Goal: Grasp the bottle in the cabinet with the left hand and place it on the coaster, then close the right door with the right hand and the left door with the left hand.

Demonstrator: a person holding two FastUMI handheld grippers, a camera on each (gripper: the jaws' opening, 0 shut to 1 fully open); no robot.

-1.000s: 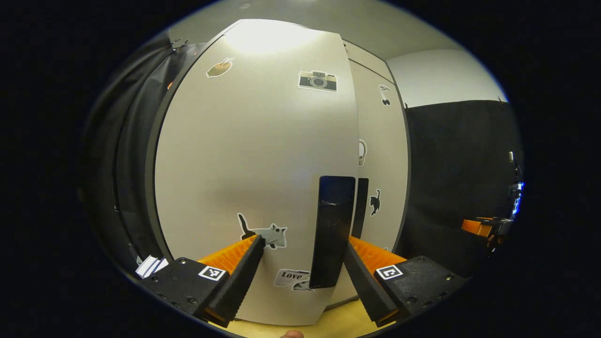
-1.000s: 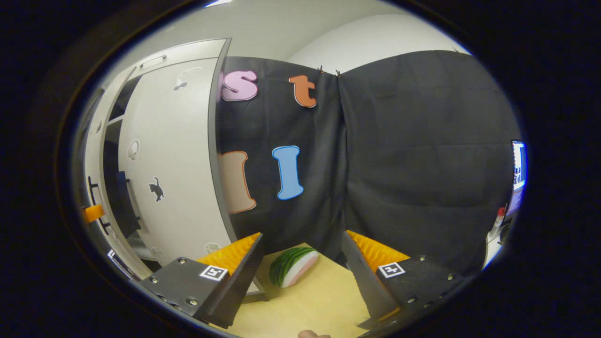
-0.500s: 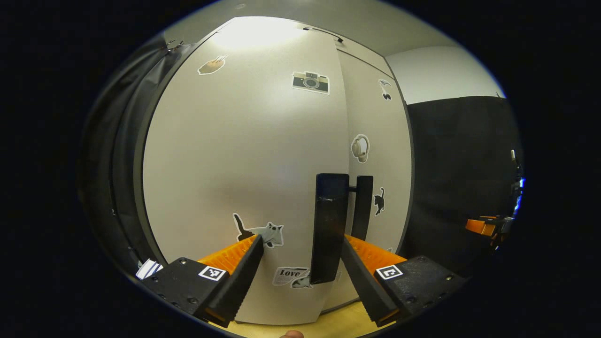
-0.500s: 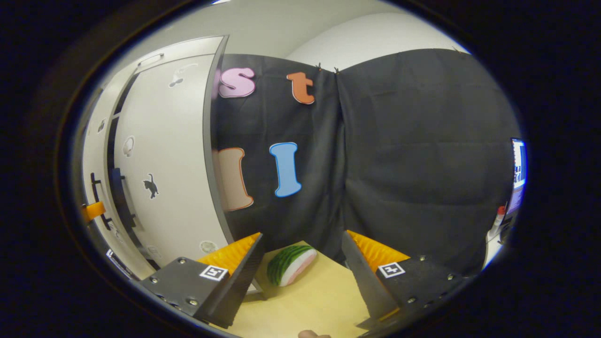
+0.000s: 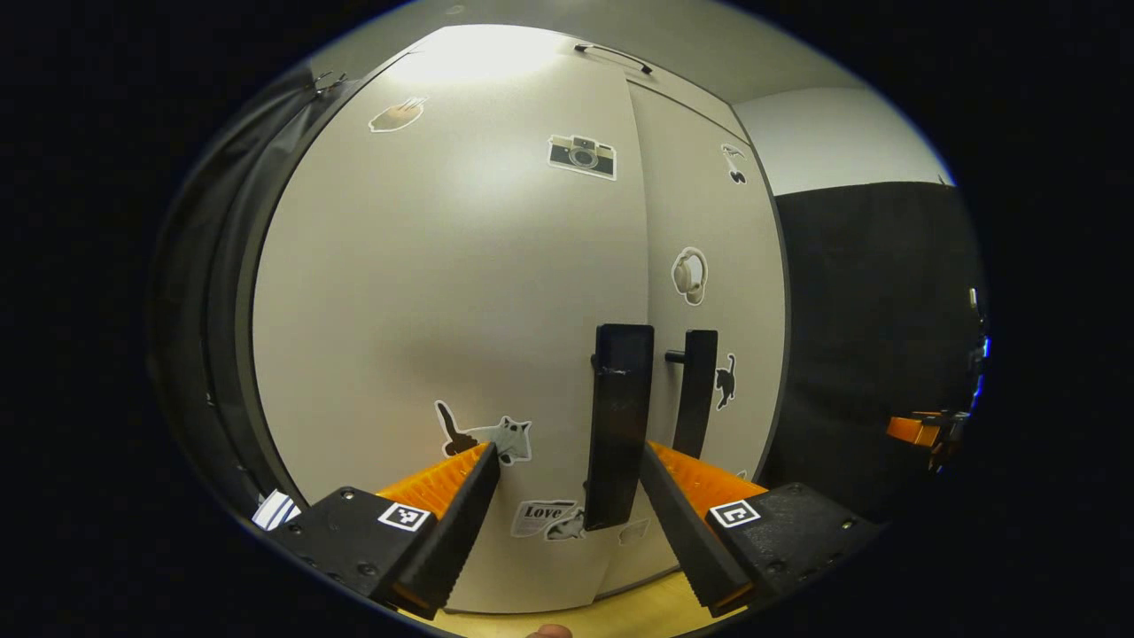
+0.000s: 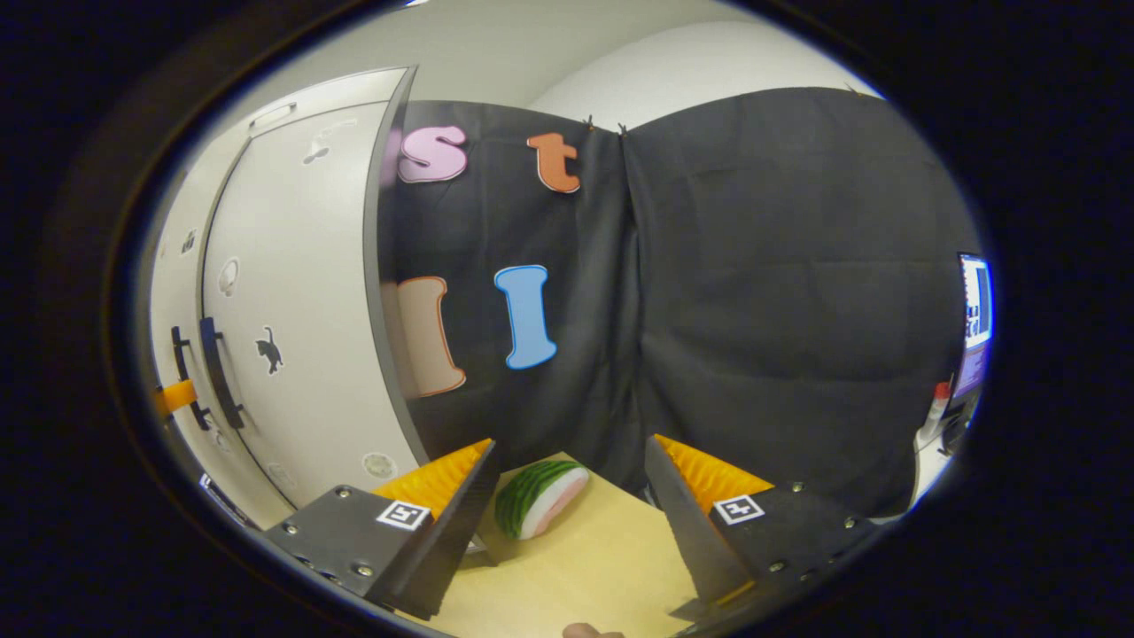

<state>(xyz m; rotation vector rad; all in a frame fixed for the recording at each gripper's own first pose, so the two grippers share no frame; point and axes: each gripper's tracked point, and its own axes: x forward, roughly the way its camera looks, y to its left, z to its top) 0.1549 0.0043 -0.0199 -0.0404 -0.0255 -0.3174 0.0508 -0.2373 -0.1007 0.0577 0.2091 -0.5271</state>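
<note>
Left gripper (image 5: 567, 461) open at left door (image 5: 443, 292) — its upright handle (image 5: 618, 425) between fingers; right gripper (image 6: 567, 456) open, empty — farther off.

The left gripper view is looking straight at the cabinet (image 5: 443, 292) from close by, its doors filling most of the frame. The right gripper view is standing further right, facing the wall, with the cabinet (image 6: 292, 310) sitting at its left edge; both are sharing its door handles (image 5: 620, 425)
</note>
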